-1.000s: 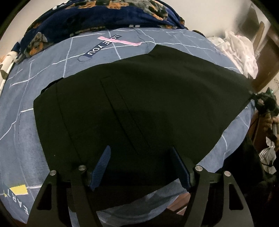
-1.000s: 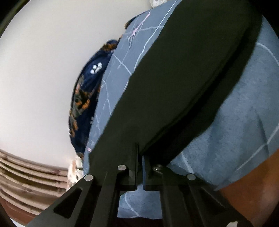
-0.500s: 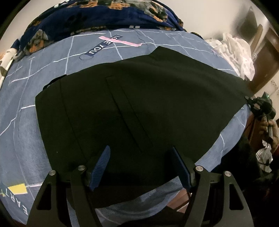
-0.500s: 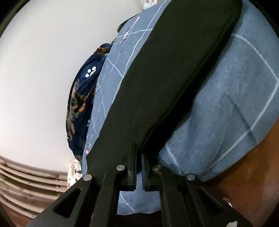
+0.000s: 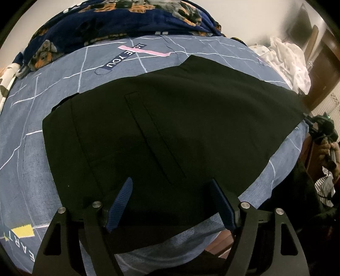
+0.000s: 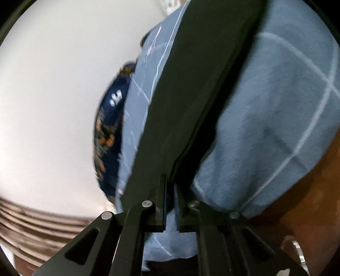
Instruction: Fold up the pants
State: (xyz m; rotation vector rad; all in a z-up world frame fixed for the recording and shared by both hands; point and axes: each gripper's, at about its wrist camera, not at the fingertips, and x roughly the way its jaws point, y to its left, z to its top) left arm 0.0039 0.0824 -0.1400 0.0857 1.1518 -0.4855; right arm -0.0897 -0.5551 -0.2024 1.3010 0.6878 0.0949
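Left wrist view showed my left gripper (image 5: 170, 199) hovering with fingers spread wide and nothing between them, over the near edge of the black pants (image 5: 170, 131) lying flat on the blue bedsheet (image 5: 31, 159), ready, I judged, for the next fold. My right gripper (image 6: 170, 191) sat at the far corner, jaws opening off the hem. Blur hid whether cloth was still pinched; the pants' underside stayed unseen.

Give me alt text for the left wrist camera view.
Black pants lie spread flat on a blue bed sheet with white lines, seen from above between the open fingers of the left gripper. A dark patterned blanket is bunched at the far edge, and the right gripper is at the pants' right corner.
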